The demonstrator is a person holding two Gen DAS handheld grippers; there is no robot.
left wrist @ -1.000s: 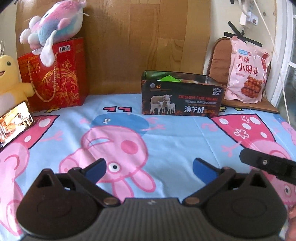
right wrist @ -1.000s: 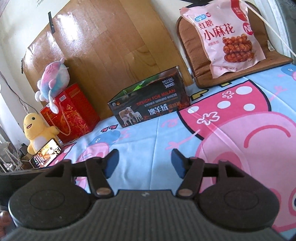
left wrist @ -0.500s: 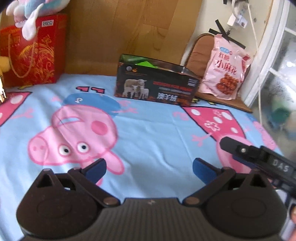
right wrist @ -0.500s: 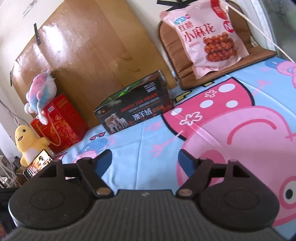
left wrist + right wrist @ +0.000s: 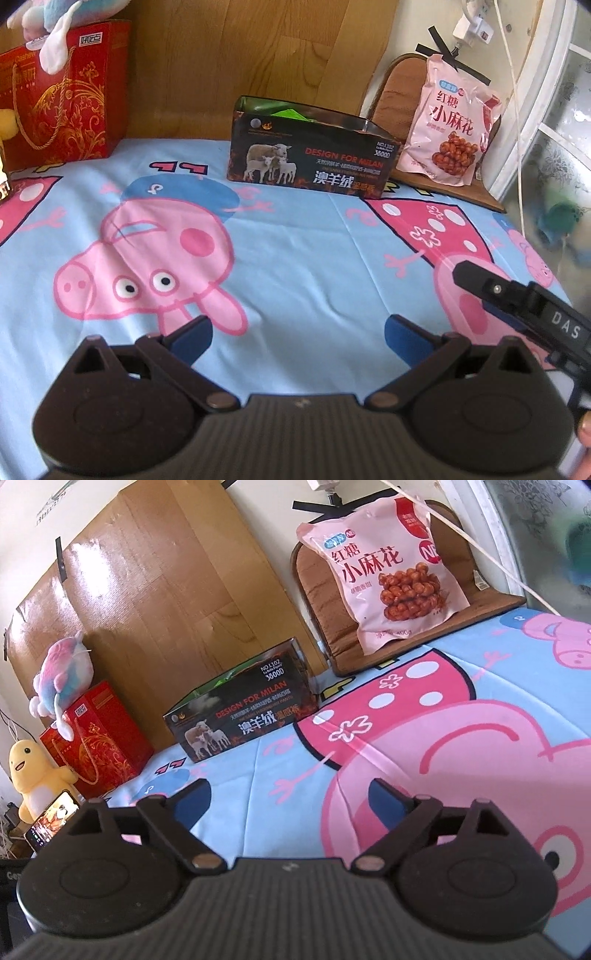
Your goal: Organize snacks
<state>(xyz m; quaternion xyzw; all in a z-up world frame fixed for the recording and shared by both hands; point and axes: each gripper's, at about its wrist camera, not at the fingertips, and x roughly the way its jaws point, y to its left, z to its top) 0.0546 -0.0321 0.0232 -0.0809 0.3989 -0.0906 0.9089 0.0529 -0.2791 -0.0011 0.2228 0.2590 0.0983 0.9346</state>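
Pink snack bag [image 5: 384,572] propped upright on brown cushion [image 5: 321,587] at one o'clock, just right of dark open box [image 5: 243,716] at eleven. Left gripper [image 5: 297,338] and right gripper [image 5: 288,799] released, empty, above cartoon bedsheet [image 5: 461,738].

Back centre: the dark open-topped cardboard box [image 5: 310,155] stands on the cartoon-pig bedsheet [image 5: 303,258], before the wooden board [image 5: 221,55].
Right of box: the pink snack bag [image 5: 452,125] leans upright on the brown seat cushion [image 5: 399,92].
Left of box: the red gift bag [image 5: 62,99], well apart.
On gift bag: the pastel plush toy [image 5: 62,679].
Left of gift bag: the yellow plush duck [image 5: 31,775], with a phone [image 5: 51,823] before it.
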